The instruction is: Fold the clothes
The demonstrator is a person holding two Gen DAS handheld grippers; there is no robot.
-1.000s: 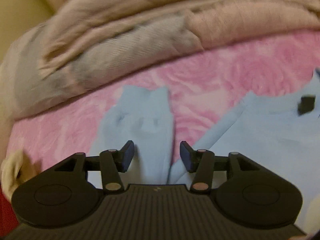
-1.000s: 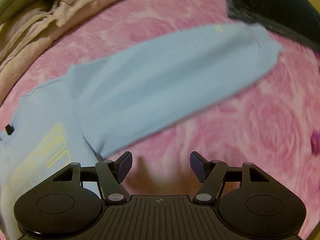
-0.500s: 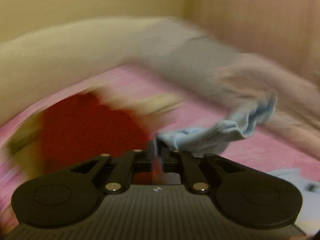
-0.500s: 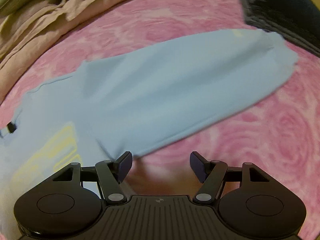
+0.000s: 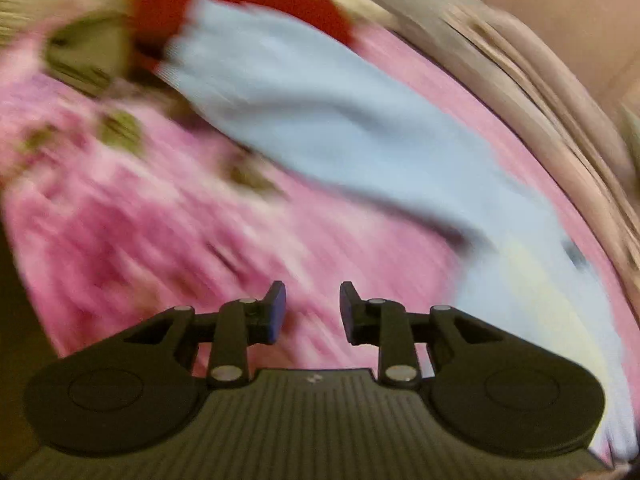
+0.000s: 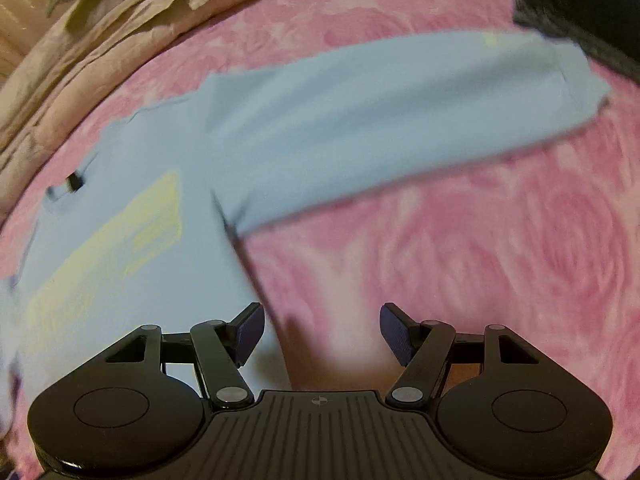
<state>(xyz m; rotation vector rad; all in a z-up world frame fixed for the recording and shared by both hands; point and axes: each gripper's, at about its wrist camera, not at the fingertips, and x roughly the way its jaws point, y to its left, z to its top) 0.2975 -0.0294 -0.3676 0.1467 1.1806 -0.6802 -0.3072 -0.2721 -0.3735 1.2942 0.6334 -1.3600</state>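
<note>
A light blue long-sleeved shirt (image 6: 168, 216) with a pale yellow print lies flat on a pink rose-patterned blanket (image 6: 500, 248). In the right wrist view one sleeve (image 6: 380, 120) stretches to the upper right, its cuff near a dark pile. My right gripper (image 6: 322, 334) is open and empty, hovering at the shirt's side edge below the armpit. The left wrist view is heavily blurred: the other sleeve (image 5: 320, 120) lies spread toward the upper left, cuff by a red object. My left gripper (image 5: 312, 312) is open, empty, over bare blanket (image 5: 160, 232).
A beige quilt (image 6: 100, 52) is bunched along the far side. A dark folded garment (image 6: 580, 8) sits at the upper right in the right wrist view. A red object (image 5: 240, 4) and olive-coloured patches lie past the sleeve's cuff in the left wrist view.
My left gripper shut on the left sleeve, lifted it outward, then let go; the sleeve now lies stretched out. The right gripper stayed open and drifted slightly toward the shirt's body.
</note>
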